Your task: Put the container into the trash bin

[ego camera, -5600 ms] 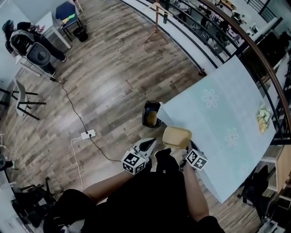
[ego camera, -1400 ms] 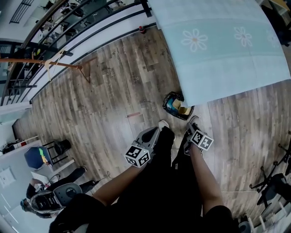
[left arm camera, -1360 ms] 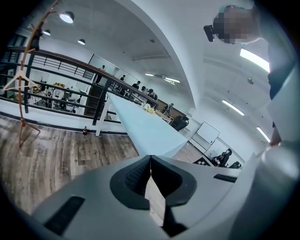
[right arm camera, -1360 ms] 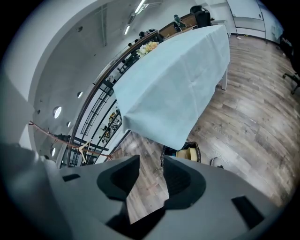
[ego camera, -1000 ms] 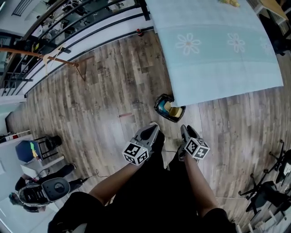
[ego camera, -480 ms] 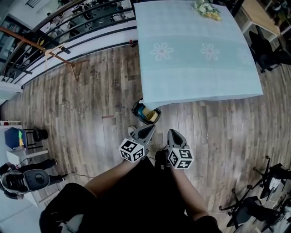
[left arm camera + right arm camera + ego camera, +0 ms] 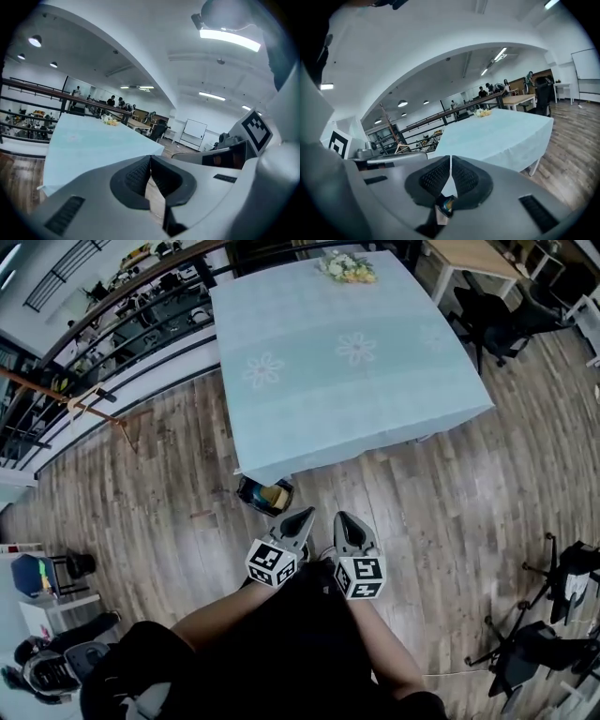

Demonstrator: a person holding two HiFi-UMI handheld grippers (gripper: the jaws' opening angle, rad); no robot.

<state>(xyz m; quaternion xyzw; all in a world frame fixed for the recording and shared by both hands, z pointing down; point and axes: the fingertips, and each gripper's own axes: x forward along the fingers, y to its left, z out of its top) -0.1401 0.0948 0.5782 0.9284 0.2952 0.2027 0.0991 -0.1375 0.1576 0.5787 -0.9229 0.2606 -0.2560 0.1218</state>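
Tan plastic container (image 7: pixel 275 495) lay in the dark trash bin (image 7: pixel 246 487); left gripper (image 7: pixel 305 515) and right gripper (image 7: pixel 341 518), both clenched empty, seemingly needed only a clear retreat.

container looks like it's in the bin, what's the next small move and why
Probably none beyond lowering both grippers to rest: the container already lies in the trash bin beside the table, and the left gripper and right gripper are shut and empty.

We see bright, even light from ceiling lamps (image 7: pixel 229 40) glaring above the jaws; edges bend and darken, and nearby surfaces blur.
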